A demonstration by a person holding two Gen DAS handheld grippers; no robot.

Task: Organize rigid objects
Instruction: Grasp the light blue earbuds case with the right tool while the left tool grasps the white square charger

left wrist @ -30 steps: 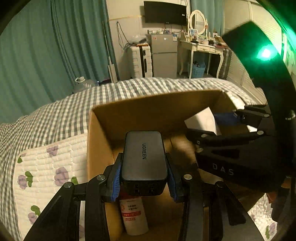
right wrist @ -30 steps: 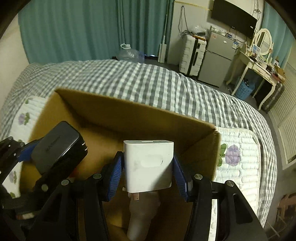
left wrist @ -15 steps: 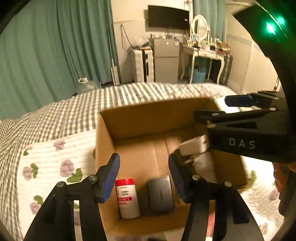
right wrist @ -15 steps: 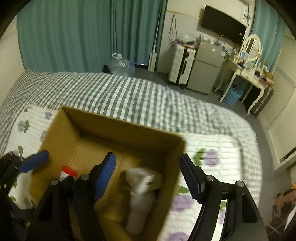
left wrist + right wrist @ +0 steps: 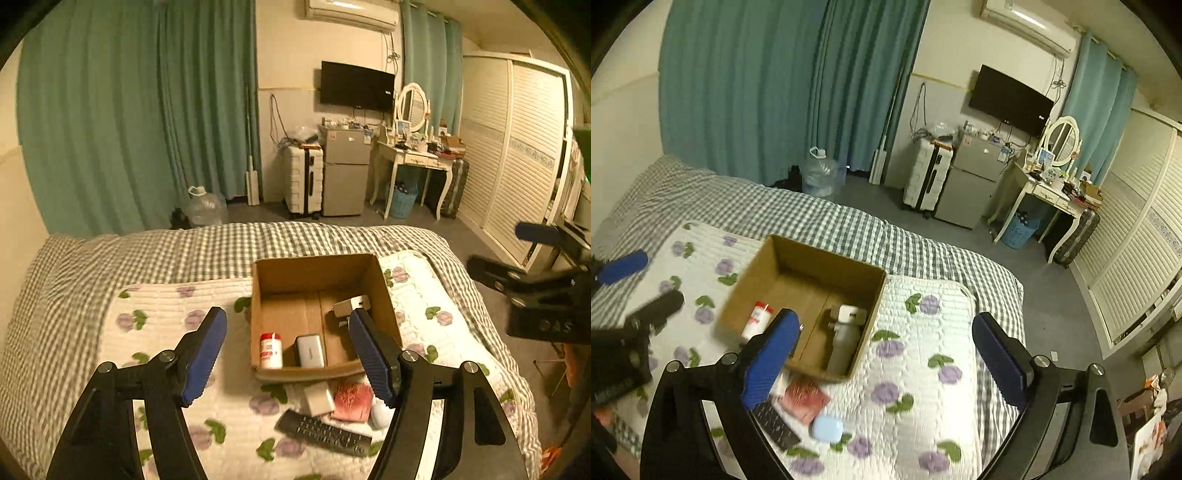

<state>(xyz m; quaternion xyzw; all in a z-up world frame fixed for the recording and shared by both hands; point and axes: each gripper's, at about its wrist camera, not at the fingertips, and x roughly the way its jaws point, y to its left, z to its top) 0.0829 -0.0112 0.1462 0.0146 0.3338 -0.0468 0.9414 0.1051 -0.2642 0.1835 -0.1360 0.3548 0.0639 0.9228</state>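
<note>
An open cardboard box (image 5: 384, 295) (image 5: 746, 291) sits on the bed. Inside it lie a red-capped white bottle (image 5: 270, 350) (image 5: 758, 320), a grey UGREEN charger (image 5: 310, 350), a white charger (image 5: 351, 305) (image 5: 851, 314) and a pale bottle (image 5: 843, 345). My left gripper (image 5: 291, 356) is open and empty, high above the box's near side. My right gripper (image 5: 886, 363) is open and empty, above the box's right front. In front of the box lie a black remote (image 5: 323, 432) (image 5: 775, 424), a red packet (image 5: 352, 401) (image 5: 805, 400), a white block (image 5: 319, 398) and a light blue case (image 5: 827, 428).
The bed has a floral quilt (image 5: 166, 332) over a grey checked cover (image 5: 812, 218). Beyond it are teal curtains (image 5: 110, 129), a water jug (image 5: 820, 177), a white suitcase (image 5: 303, 181), a small fridge (image 5: 343, 173) and a dressing table (image 5: 413, 158).
Both grippers opened and let go of the grey charger and the white charger, which now lie in the box. Both grippers have pulled up and back from the box.
</note>
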